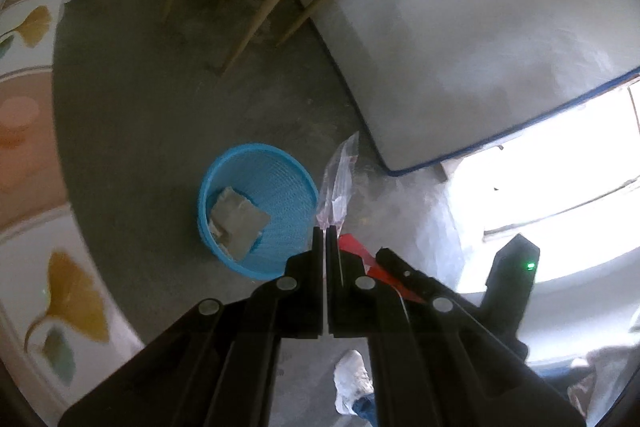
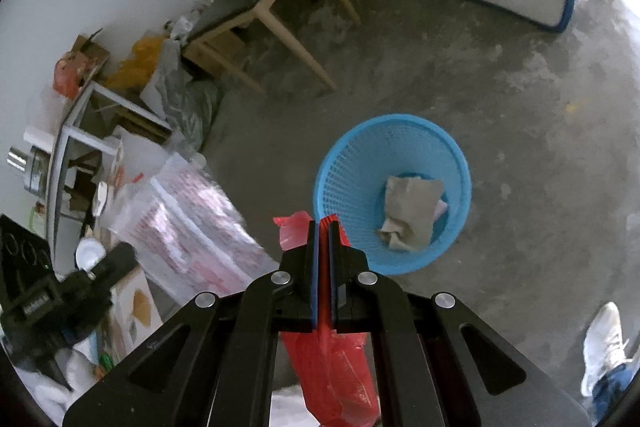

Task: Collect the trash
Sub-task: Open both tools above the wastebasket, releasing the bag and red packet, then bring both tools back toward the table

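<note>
My left gripper (image 1: 325, 231) is shut on a clear plastic wrapper with red print (image 1: 339, 183), which sticks up past the fingertips just right of the blue mesh basket (image 1: 280, 183). A crumpled grey paper (image 1: 236, 223) lies in the basket. My right gripper (image 2: 322, 225) is shut on a red plastic bag (image 2: 334, 359) that hangs below the jaws, close to the near-left rim of the basket (image 2: 348, 163). The right wrist view also shows the grey paper (image 2: 412, 211), the left gripper (image 2: 80, 291) at lower left and its clear wrapper (image 2: 188, 223).
The basket stands on a bare concrete floor. A wooden table (image 2: 276, 3) stands behind it, with a clutter pile of bags and boxes (image 2: 132, 75) to its left. A white mattress with a blue edge (image 1: 460, 47) leans nearby. A person's white shoe (image 2: 604, 343) is at the right.
</note>
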A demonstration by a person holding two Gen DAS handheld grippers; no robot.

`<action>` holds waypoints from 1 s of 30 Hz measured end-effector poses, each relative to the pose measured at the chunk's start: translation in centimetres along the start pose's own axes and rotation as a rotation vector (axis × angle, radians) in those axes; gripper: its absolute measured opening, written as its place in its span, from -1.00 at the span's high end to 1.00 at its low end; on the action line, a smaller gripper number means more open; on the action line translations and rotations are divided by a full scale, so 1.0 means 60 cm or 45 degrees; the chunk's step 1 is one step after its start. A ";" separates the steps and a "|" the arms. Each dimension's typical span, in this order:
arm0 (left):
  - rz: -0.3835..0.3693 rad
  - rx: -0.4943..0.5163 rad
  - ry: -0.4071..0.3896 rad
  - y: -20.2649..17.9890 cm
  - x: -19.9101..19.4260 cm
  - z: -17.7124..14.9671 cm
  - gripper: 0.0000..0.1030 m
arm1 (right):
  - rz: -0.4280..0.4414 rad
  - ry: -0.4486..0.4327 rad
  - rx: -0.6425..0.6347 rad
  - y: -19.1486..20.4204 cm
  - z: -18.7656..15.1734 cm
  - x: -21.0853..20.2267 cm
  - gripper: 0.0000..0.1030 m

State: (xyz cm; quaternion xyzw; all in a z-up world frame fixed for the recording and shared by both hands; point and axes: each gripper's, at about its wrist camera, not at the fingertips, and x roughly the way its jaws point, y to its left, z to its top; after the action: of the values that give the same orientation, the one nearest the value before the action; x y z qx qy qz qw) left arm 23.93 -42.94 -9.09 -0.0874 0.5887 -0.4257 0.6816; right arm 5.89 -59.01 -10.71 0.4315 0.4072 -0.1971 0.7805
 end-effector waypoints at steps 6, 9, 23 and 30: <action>0.130 0.013 -0.033 0.005 0.053 0.029 0.23 | -0.041 -0.034 -0.005 0.006 0.061 0.074 -0.15; 0.116 0.014 -0.064 0.009 0.032 0.018 0.14 | -0.094 -0.033 0.015 -0.006 0.065 0.100 -0.15; 0.207 0.237 -0.398 -0.033 -0.194 -0.069 -0.25 | -0.046 -0.193 -0.190 0.043 -0.053 -0.027 -0.17; 0.273 0.332 -0.619 -0.027 -0.334 -0.147 -0.68 | -0.009 -0.312 -0.419 0.159 -0.126 -0.110 -0.37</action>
State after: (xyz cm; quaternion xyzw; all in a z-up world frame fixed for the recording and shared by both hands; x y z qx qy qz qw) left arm 16.56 -26.90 3.92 -0.0358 0.3544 -0.3900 0.8491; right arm 4.76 -47.75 -2.76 0.2695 0.3375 -0.1814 0.8835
